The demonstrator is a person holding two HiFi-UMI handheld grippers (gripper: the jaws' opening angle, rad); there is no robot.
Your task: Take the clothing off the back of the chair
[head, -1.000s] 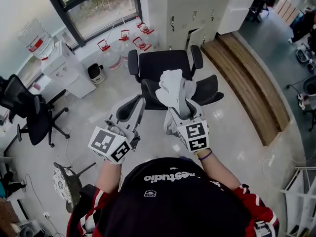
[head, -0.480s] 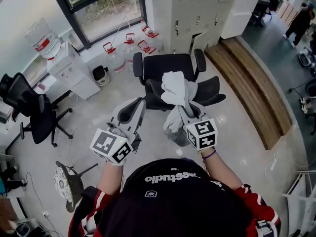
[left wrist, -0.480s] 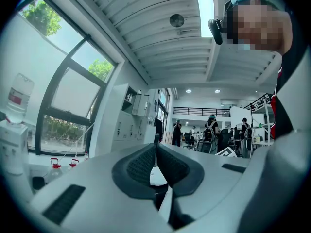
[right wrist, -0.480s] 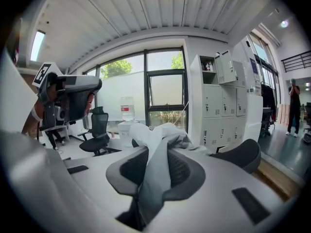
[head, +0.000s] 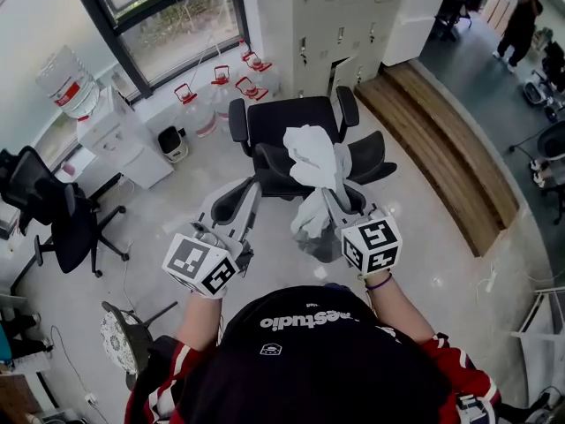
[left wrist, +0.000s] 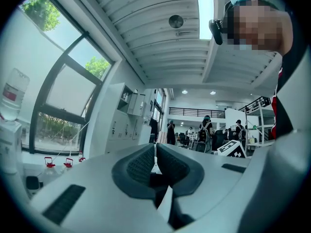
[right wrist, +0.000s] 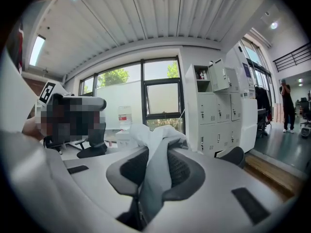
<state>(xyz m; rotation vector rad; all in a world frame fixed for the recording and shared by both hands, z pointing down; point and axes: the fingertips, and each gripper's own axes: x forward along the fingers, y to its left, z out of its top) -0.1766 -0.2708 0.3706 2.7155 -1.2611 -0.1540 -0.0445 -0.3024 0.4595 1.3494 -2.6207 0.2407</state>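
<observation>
A white garment (head: pixel 311 155) hangs bunched over the back of a black office chair (head: pixel 287 117) in front of me. My right gripper (head: pixel 332 200) is shut on the garment's lower part; its jaws have just been closing with the cloth between them. In the right gripper view the pale cloth (right wrist: pixel 156 147) is pinched between the dark pads of the right gripper (right wrist: pixel 154 168) and rises above them. My left gripper (head: pixel 247 188) hovers to the left of the garment, apart from it. In the left gripper view, the left gripper (left wrist: pixel 154 155) has its pads together and holds nothing.
A second black chair (head: pixel 53 208) stands at the left, near a water dispenser (head: pixel 113 124) and water jugs (head: pixel 212 95) under the window. White lockers (head: pixel 340 16) stand behind the chair. A wooden platform (head: pixel 446 144) runs along the right. A person (head: pixel 516 16) walks far right.
The right gripper's jaws have closed on the garment. It has risen a little with the cloth, which now stands higher over the chair back. The left gripper has stayed put.
</observation>
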